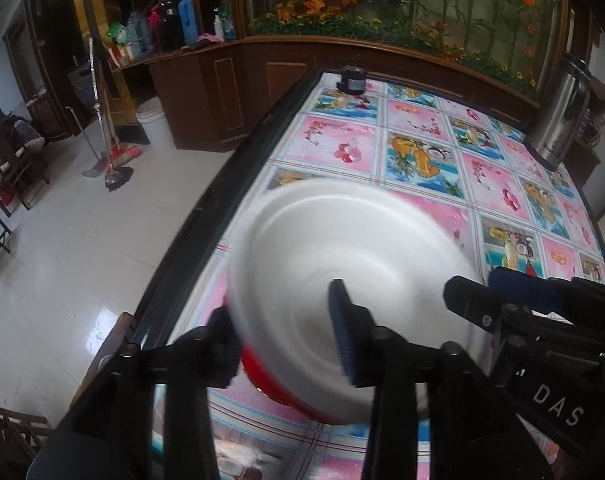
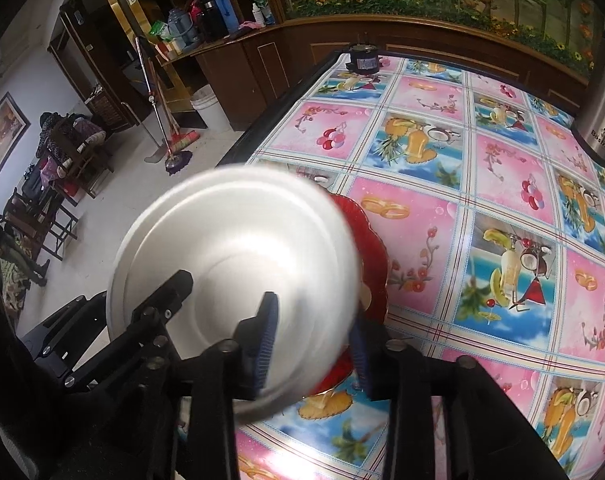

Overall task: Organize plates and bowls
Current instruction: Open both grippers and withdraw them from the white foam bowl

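White bowl [image 1: 342, 272] is blurring above the red plate [image 2: 366, 248]; both my grippers, left [image 1: 290, 344] and right [image 2: 314, 344], are straddling its rim, released. I'm keeping it centred while pulling clear.

Both wrist views angled down, close over the white bowl [image 1: 342, 280]

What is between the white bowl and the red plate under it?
Nothing visible. The blurred white round bowl sits right over the red scalloped plate on the table, both tools' open jaws straddling its rim.
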`<state>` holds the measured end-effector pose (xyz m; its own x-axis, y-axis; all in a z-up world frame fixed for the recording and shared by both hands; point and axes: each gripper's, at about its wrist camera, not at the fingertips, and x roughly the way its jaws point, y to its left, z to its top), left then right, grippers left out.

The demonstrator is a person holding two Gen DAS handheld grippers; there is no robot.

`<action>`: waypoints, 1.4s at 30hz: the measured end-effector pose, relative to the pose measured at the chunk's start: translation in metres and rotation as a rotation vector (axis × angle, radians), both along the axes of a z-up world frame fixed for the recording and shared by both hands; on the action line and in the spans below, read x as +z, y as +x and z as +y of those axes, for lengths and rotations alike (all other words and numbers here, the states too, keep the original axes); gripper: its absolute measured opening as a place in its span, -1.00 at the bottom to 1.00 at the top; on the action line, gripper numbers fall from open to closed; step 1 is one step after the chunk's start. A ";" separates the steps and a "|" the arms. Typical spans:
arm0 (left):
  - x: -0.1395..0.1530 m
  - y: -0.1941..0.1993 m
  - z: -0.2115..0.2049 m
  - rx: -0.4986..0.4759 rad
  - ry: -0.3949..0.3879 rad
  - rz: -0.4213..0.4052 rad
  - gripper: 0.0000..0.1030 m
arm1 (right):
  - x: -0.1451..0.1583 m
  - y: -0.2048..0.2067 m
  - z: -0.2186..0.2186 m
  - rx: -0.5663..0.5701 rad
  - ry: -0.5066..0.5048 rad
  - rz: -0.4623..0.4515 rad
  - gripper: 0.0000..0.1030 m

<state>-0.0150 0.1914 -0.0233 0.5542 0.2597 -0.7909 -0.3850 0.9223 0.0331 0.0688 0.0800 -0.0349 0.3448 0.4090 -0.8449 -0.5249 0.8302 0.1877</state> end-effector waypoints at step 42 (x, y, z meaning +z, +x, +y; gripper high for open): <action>0.018 -0.060 -0.038 0.000 -0.010 -0.192 1.00 | 0.023 -0.064 -0.081 0.164 0.030 -0.308 0.99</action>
